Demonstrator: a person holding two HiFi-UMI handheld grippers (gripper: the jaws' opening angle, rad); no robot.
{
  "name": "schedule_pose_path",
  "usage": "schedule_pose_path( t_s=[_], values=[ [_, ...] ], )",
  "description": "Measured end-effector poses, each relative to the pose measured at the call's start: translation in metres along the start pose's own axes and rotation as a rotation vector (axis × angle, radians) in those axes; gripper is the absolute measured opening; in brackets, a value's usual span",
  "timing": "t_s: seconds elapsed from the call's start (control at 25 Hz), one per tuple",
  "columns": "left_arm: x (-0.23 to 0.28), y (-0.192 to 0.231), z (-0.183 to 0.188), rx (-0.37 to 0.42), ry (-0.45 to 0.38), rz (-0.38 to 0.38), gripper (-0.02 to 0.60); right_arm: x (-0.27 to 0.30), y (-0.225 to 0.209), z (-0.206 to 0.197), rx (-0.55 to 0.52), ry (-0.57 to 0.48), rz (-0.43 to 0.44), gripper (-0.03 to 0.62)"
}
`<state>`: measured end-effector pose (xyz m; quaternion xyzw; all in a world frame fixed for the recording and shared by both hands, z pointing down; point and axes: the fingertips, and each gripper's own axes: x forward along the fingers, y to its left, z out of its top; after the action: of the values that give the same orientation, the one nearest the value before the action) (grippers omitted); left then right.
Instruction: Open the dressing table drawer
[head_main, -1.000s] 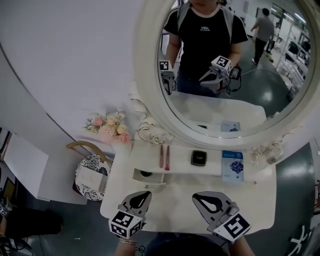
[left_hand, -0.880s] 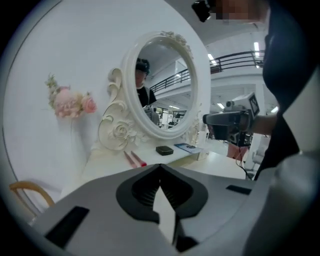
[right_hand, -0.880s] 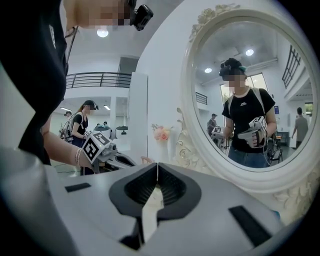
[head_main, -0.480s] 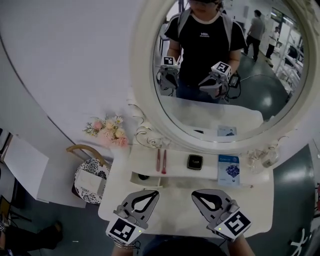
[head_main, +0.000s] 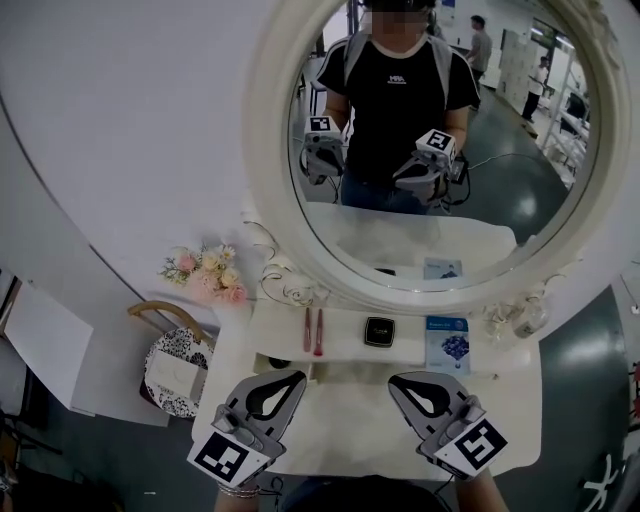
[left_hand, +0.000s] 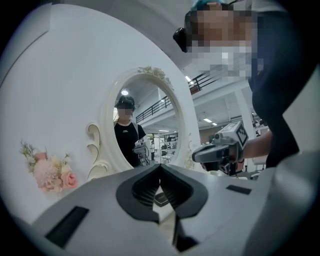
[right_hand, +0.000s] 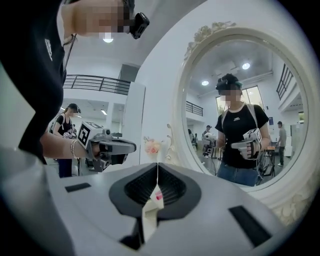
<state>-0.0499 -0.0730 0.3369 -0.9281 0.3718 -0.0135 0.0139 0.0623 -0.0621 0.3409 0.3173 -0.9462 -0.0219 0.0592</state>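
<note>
Fingers (left_hand: 141, 188) of our left gripper (head_main: 296, 376) are clenched on nothing, and our right gripper (head_main: 396, 381) is clenched empty too. We hold both level over the white surface (head_main: 350, 425), side by side. The drawer (head_main: 285, 361) sits under the left end of the shelf (head_main: 345, 340), just beyond the left gripper's tip.

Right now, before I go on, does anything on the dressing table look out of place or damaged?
Nothing spilled, tipped or broken. The two pink sticks, black compact and blue packet lie tidy on the shelf. Only the small drawer under its left end seems to stand part open.
</note>
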Motion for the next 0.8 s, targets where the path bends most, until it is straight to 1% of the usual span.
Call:
schedule_pose_path(
  t_s=[0.2,0.36,0.48,0.56,0.68,0.8],
  values=[
    [0.001,0.003,0.014,0.004,-0.001,-0.010,0.017,-0.006,-0.007,0.014,-0.009,-0.027,-0.026,0.018],
    [0.001,0.005,0.021,0.009,0.001,-0.020,0.017,-0.008,-0.010,0.024,-0.041,-0.027,-0.039,0.018],
    [0.002,0.006,0.019,0.031,0.030,-0.020,0.017,-0.008,-0.012,0.027,-0.084,-0.018,-0.058,0.018],
    [0.002,0.006,0.017,0.042,0.046,-0.023,0.017,-0.009,-0.014,0.028,-0.090,-0.013,-0.073,0.018],
    [0.002,0.005,0.016,0.031,0.047,-0.030,0.017,-0.011,-0.015,0.031,-0.099,-0.006,-0.090,0.018],
    [0.001,0.007,0.015,0.036,0.059,-0.028,0.017,-0.013,-0.019,0.032,-0.141,0.018,-0.116,0.018]
  ],
)
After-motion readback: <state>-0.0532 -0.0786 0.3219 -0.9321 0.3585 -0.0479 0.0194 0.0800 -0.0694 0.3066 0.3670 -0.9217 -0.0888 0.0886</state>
